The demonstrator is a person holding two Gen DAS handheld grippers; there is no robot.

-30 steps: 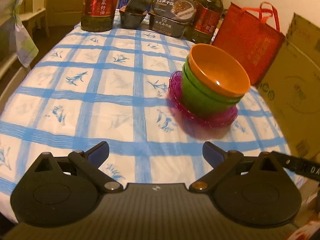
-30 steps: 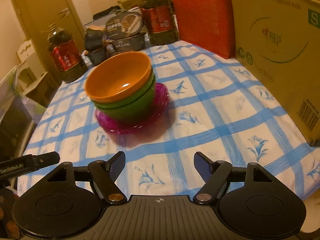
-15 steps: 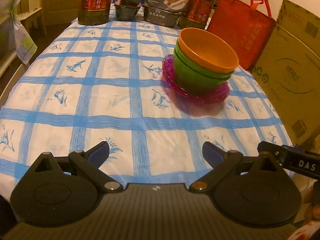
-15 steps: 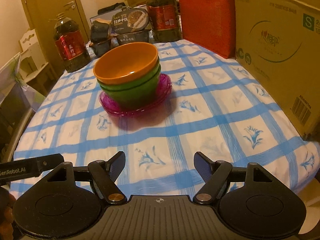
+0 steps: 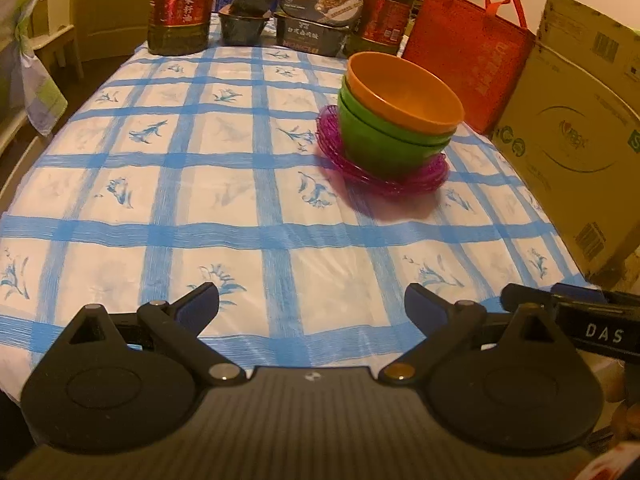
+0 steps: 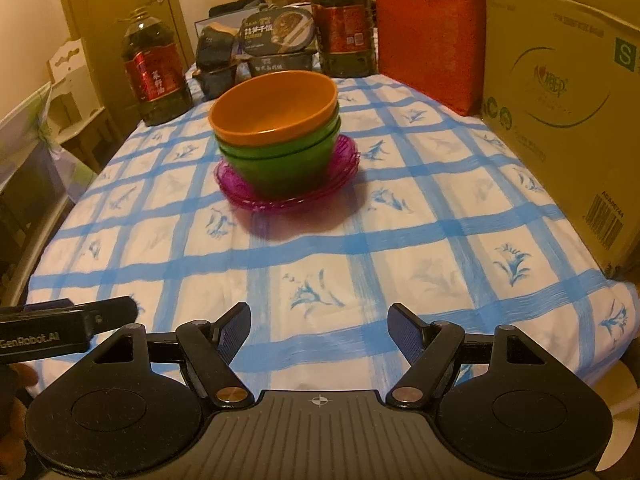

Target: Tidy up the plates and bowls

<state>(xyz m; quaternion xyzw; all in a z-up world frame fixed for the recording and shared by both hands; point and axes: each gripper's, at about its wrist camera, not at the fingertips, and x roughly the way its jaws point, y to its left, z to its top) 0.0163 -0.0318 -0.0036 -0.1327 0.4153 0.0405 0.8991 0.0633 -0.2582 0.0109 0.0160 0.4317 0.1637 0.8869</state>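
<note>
Orange bowl (image 6: 276, 106) nested in green bowls (image 6: 280, 160) on purple plates (image 6: 288, 196), mid-frame; stacking judged done. Left gripper (image 5: 312, 304) and right gripper (image 6: 319, 326): jaws held open, empty.

Checked tablecloth (image 5: 224, 200) bears magenta plates (image 5: 400, 182), oil bottles (image 5: 178, 8), cardboard box (image 5: 572, 152).

Open tablecloth (image 6: 320, 264) nr edge; cardboard box (image 6: 560, 120) rt.

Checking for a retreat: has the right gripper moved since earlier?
Yes. The right gripper has backed away from the bowl stack, toward the near table edge.
</note>
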